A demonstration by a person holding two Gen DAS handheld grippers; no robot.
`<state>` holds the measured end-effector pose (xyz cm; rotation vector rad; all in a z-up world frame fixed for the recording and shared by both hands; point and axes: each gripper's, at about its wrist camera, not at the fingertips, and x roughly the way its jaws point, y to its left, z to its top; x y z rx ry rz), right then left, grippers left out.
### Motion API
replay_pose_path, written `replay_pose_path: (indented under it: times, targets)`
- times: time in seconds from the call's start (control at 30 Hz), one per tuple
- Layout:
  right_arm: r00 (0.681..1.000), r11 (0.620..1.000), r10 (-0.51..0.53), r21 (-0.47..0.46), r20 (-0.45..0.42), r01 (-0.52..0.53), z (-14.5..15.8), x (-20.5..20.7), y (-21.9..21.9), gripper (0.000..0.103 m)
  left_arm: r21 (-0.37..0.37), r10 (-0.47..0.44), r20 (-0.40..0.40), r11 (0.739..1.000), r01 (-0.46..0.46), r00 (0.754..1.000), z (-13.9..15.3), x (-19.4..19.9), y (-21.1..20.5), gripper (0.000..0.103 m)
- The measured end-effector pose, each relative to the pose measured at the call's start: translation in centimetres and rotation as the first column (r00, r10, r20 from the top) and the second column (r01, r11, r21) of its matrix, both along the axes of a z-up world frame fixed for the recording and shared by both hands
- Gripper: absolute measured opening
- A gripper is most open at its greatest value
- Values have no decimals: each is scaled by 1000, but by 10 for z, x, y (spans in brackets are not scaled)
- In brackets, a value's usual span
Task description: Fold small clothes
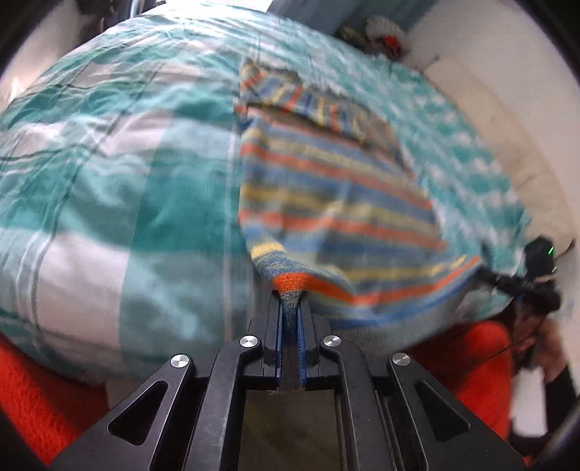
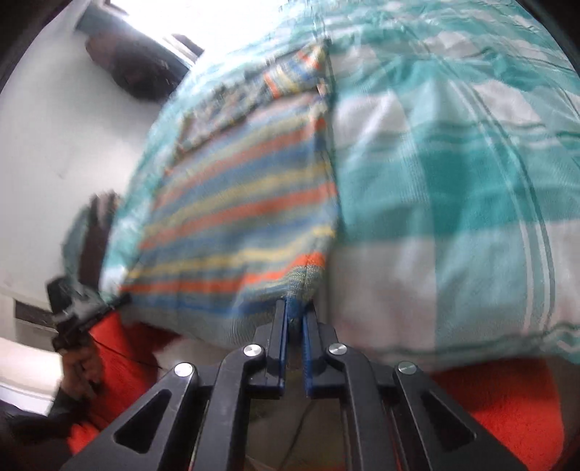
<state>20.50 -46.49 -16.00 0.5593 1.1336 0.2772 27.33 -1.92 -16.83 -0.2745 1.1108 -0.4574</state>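
Note:
A small knitted garment with orange, blue and yellow stripes (image 1: 326,203) lies spread on a teal and white checked bed cover (image 1: 108,181). My left gripper (image 1: 290,300) is shut on its near left corner. My right gripper (image 2: 297,308) is shut on the other near corner of the garment (image 2: 235,203). In the left wrist view the right gripper (image 1: 514,280) shows at the right, gripping the far end of the near hem. In the right wrist view the left gripper (image 2: 90,308) shows at the left. Both views are blurred by motion.
The bed cover (image 2: 453,181) fills most of both views. A white wall (image 1: 507,90) runs along the far side of the bed, with a small pile of items (image 1: 380,34) at its end. The person's orange clothing (image 1: 471,362) is below the bed edge.

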Motion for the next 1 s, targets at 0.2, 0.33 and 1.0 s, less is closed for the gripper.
replay_pose_path:
  times: [0.2,0.33,1.0]
  targets:
    - [984,994,-107,41,145,103,23,99,-10,7,-99,107,99,990,-97,989,29,104,-5,4]
    - [969,987,-158,62,189,148,29,181,-21,7,-111,154,108,984,-142,982,29,186,-14,4]
    - [977,994,-106,30,185,103,-5,362,-49,57,-57,210,100,977,-205,973,1,333,-13,61]
